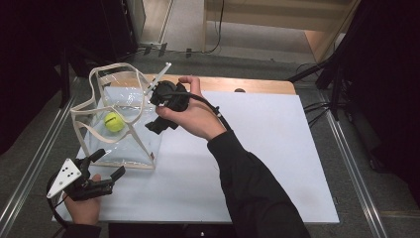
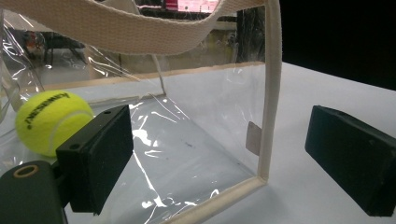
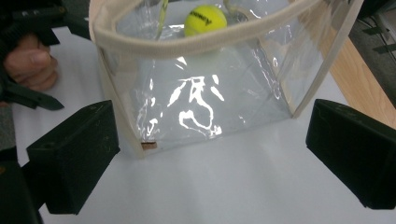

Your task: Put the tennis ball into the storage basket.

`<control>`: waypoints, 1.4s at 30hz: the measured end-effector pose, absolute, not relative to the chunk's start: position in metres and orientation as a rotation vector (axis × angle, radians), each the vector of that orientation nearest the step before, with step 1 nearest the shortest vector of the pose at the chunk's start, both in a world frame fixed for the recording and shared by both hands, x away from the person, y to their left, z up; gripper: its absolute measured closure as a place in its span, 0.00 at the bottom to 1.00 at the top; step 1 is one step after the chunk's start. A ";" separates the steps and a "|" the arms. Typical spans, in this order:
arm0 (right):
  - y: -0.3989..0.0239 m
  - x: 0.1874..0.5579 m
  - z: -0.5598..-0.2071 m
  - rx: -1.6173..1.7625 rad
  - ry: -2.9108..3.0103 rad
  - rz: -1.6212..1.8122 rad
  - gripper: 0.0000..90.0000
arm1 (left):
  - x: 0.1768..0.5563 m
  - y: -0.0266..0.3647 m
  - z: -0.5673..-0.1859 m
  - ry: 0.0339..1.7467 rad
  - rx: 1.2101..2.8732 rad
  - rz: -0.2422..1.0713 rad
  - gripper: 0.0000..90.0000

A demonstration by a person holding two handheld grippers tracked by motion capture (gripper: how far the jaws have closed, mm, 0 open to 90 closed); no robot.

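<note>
Ball inside bag, bag on table.

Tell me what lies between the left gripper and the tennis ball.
In the left gripper view, the bag's clear wall separates the open left gripper from the tennis ball.

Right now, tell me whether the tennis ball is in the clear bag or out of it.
In. The tennis ball lies on the floor of the clear bag, seen through its transparent walls, below the cloth-trimmed rim.
</note>
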State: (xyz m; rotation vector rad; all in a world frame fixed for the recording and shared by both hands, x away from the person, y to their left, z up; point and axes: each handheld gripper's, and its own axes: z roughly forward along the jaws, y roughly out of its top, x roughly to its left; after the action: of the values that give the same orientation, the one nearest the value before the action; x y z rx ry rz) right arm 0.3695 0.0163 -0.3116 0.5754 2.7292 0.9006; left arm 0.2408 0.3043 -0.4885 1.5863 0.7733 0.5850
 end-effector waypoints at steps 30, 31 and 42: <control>-0.030 0.347 -0.361 0.633 2.680 0.947 0.00 | 0.240 0.304 -0.488 0.775 1.592 0.585 0.09; -0.032 0.345 -0.362 0.652 2.680 0.949 0.00 | 0.240 0.304 -0.489 0.775 1.593 0.586 0.09; -0.055 0.336 -0.376 0.671 2.645 0.987 0.00 | 0.240 0.303 -0.488 0.774 1.599 0.588 0.09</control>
State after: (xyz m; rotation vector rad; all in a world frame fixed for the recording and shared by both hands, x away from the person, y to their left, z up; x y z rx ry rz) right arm 0.3360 -0.0551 -0.3756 0.6707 2.6451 0.9871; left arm 0.2404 0.3033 -0.4885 1.5987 0.7737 0.5883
